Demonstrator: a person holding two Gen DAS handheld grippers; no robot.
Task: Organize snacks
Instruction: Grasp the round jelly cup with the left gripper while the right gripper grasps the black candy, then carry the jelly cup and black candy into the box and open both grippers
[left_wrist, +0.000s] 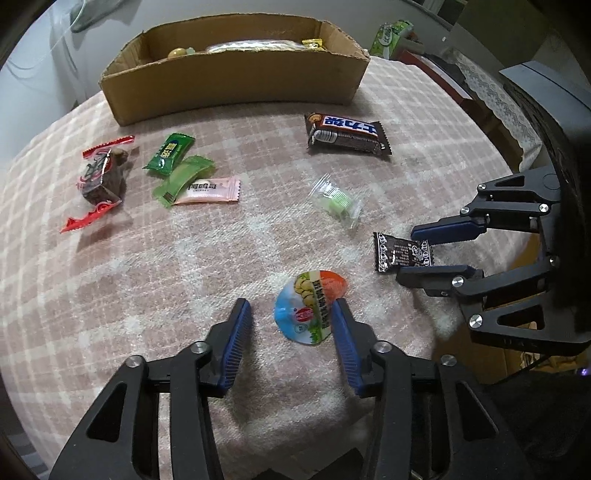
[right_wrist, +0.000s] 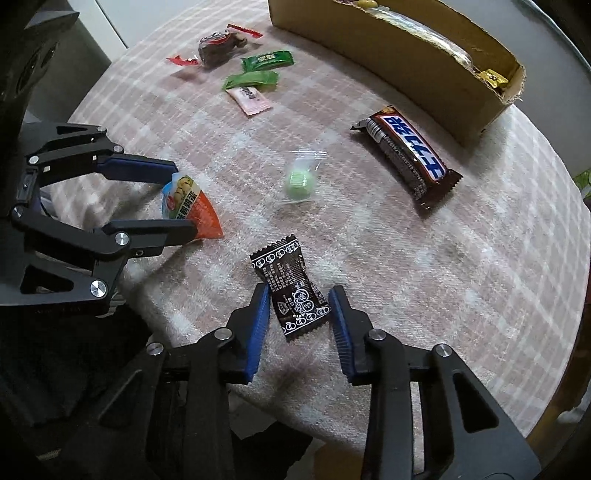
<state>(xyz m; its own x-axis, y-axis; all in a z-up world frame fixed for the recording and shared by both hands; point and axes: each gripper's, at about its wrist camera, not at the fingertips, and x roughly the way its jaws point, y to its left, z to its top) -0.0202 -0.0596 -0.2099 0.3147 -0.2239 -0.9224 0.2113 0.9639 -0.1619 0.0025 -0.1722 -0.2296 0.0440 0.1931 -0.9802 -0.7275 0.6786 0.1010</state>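
Observation:
My left gripper (left_wrist: 291, 321) is open around a round colourful egg-snack pack (left_wrist: 308, 308) lying on the pink checked cloth; the pack sits between the fingers, nearer the right one. It also shows in the right wrist view (right_wrist: 190, 206). My right gripper (right_wrist: 299, 314) is open around a small black candy wrapper (right_wrist: 291, 291), also seen in the left wrist view (left_wrist: 400, 253). A cardboard box (left_wrist: 236, 79) with several snacks inside stands at the far side of the table.
On the cloth lie a brown chocolate bar (left_wrist: 347, 133), a clear-wrapped green candy (left_wrist: 336, 201), two green packets (left_wrist: 170, 151), a pink packet (left_wrist: 208, 190) and a red-edged dark snack (left_wrist: 99, 177). The table edge (right_wrist: 535, 387) is close on the right.

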